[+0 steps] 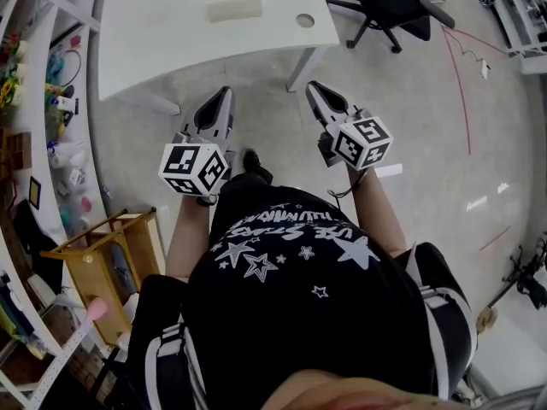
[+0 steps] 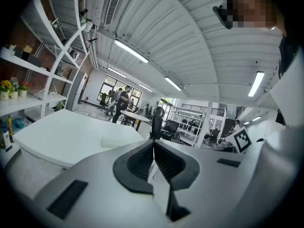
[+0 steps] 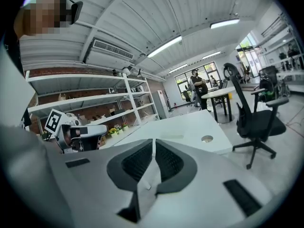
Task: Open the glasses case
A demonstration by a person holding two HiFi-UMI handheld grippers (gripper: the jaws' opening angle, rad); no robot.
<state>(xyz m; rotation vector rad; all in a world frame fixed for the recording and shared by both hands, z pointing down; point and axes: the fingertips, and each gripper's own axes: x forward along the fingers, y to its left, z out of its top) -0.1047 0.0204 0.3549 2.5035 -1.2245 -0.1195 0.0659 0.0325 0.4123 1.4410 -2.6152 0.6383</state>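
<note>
The glasses case (image 1: 235, 8) is a pale cream oblong lying closed on the white table (image 1: 154, 32), far ahead of both grippers. My left gripper (image 1: 224, 93) and right gripper (image 1: 313, 85) are held side by side over the floor, short of the table's near edge, pointing toward it. Both are shut with nothing between the jaws. In the left gripper view the shut left gripper (image 2: 153, 144) points toward the case (image 2: 114, 141) on the tabletop. In the right gripper view the right gripper (image 3: 153, 144) is shut, and the case (image 3: 171, 137) shows faintly beyond it.
A round cable hole (image 1: 305, 20) sits in the table near its right corner, above a table leg (image 1: 303, 65). A black office chair (image 1: 389, 2) stands to the right of the table. Cluttered shelves (image 1: 38, 143) and a wooden stool (image 1: 111, 254) line the left side.
</note>
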